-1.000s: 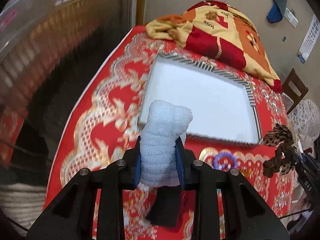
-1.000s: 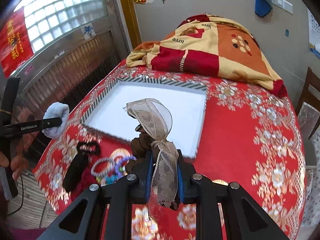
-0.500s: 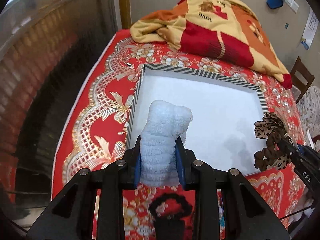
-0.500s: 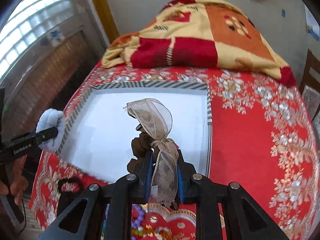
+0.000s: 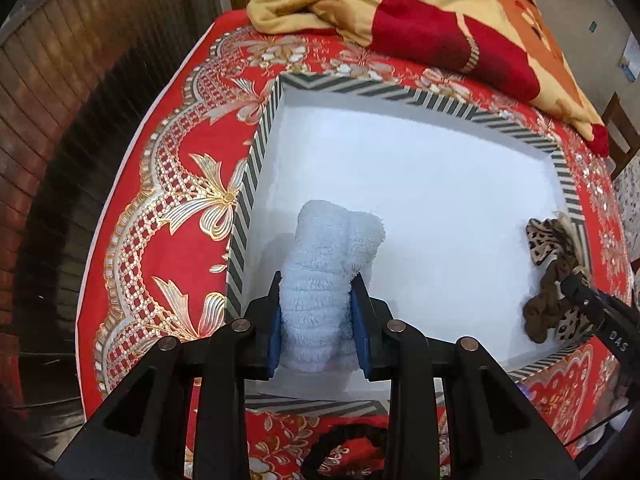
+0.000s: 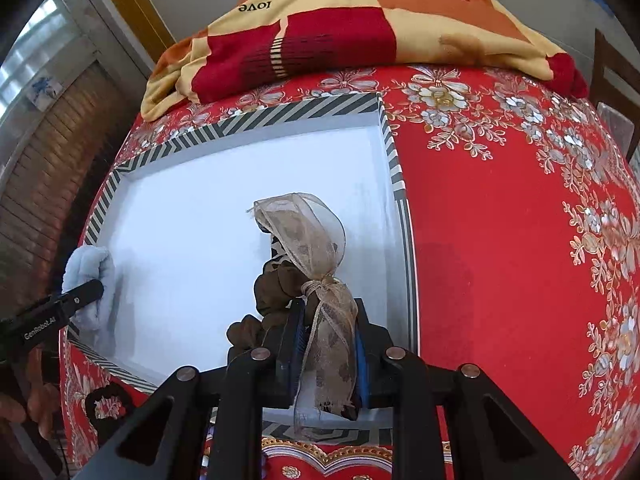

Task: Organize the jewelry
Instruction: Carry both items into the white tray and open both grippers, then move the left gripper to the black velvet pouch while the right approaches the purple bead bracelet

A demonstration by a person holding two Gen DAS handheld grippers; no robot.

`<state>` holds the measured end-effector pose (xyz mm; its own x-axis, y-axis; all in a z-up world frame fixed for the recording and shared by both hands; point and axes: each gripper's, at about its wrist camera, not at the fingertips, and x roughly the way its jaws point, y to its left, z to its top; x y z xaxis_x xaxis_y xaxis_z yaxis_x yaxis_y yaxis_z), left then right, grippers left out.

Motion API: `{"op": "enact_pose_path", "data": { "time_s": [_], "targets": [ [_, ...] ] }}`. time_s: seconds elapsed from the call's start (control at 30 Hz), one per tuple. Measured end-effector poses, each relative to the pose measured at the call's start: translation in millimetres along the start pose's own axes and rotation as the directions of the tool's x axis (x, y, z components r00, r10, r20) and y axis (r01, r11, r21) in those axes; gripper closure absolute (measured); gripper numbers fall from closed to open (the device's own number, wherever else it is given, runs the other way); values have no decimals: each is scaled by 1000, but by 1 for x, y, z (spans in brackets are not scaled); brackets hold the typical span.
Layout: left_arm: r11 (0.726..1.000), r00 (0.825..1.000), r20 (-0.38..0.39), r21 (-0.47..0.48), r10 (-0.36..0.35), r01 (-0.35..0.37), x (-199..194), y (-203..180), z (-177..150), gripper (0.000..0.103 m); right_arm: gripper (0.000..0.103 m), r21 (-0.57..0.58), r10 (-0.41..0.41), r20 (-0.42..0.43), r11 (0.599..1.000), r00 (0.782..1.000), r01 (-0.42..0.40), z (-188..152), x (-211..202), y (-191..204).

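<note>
A shallow white box with a striped rim (image 5: pixel 400 92) lies on the red patterned cloth. My left gripper (image 5: pixel 318 280) is shut on a pale blue fluffy scrunchie (image 5: pixel 336 240), low over the box's near left corner. My right gripper (image 6: pixel 328 308) hangs over the box's near right part, and its jaws are opening. A brown scrunchie with a sheer leopard-print ribbon (image 6: pixel 308 236) still stands between the pads, which look slack on it. In the left wrist view that scrunchie (image 5: pixel 548 280) sits low in the box's right corner. The blue scrunchie (image 6: pixel 90 264) also shows in the right wrist view.
A red and yellow blanket (image 5: pixel 420 8) is heaped behind the box. A black hair tie (image 6: pixel 106 400) and some beaded pieces lie on the cloth in front of the box. A hand (image 6: pixel 36 400) holds the left gripper. The cloth's left edge drops off beside a wooden wall.
Both grippers moved forward and down, from in front of the box to low inside it. The right jaws have spread a little around the ribbon scrunchie. The left grip is unchanged.
</note>
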<state>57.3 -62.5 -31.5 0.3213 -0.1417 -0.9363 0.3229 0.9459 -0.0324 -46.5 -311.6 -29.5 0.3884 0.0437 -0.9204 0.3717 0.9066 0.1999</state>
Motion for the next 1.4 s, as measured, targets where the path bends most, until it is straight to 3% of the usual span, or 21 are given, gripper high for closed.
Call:
{"op": "enact_pose_path", "data": {
  "time_s": [0.07,0.2,0.37,0.7,0.97,1.2,1.4],
  "targets": [
    [1000,1000,-7,1,-3,3,3,0,0,72,52,-13,7,19,1000,1000,-7,-1,-6,0],
    [1000,1000,-12,-4,-16,16,5,-1,-2,53,52,-42,-13,44,999,999,15,-4,-20,-1],
    [999,999,3,-17,-33,33,-5,0,-6,44,52,-37,14,75,999,997,-12,-13,-41,3],
    [991,995,62,-100,-78,84,-57,22,-37,42,51,-99,51,134,994,990,-38,-36,-83,23],
    [991,993,111,-123,-29,43,-98,23,-79,42,51,-151,87,136,986,987,-66,-59,-105,34],
    [991,982,189,-132,6,19,-135,13,-113,42,51,-214,101,141,974,985,-69,-84,-124,47],
    [990,977,213,-141,26,4,-149,7,-135,42,48,-250,116,142,965,983,-78,-102,-138,53]
  ]
}}
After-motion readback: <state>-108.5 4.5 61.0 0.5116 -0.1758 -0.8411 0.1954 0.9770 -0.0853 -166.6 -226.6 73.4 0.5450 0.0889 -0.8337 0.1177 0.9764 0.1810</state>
